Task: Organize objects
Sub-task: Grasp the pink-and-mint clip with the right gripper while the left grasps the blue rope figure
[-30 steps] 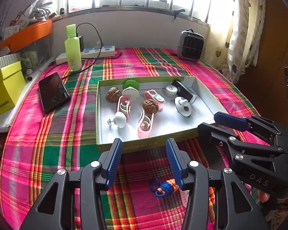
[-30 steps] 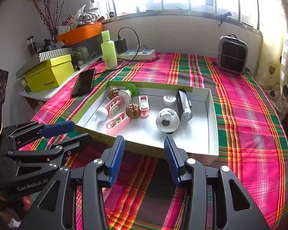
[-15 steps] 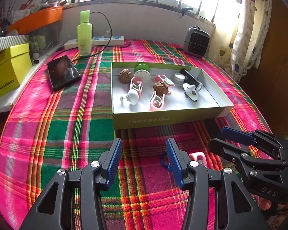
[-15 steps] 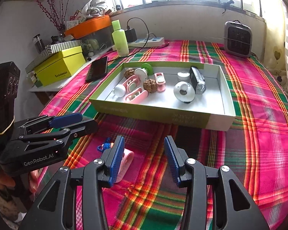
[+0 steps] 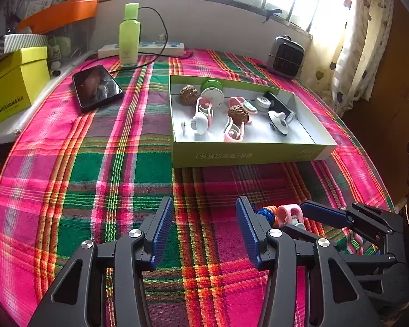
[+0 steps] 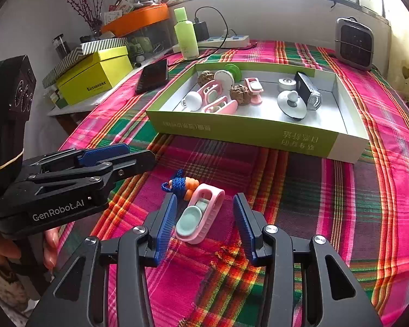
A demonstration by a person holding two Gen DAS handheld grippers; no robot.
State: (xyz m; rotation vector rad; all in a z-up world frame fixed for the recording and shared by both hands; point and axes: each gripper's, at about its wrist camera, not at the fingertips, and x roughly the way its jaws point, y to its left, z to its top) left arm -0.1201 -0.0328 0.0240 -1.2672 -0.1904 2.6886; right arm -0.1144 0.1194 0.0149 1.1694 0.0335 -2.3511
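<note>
A green-sided white box (image 5: 248, 152) (image 6: 248, 132) holds several small items: pink clips, two brown walnuts, white knobs, a black device. On the plaid cloth in front of it lie a pink clip with a teal pad (image 6: 197, 218) (image 5: 289, 214) and a blue-and-orange knotted cord (image 6: 181, 185) (image 5: 267, 214). My right gripper (image 6: 204, 219) is open, its jaws on either side of the pink clip, not closed on it. My left gripper (image 5: 204, 231) (image 6: 117, 154) is open and empty, just left of the cord.
A black phone (image 5: 96, 87), a green bottle (image 5: 129, 35), a power strip (image 5: 150, 47) and a small grey heater (image 5: 286, 57) stand behind the box. A yellow box (image 5: 11, 87) sits on a ledge at left. The table edge curves round at right.
Both grippers have pulled back from the box toward the near table edge. The pink clip and cord came into view, and the right gripper's jaws now straddle the clip.
</note>
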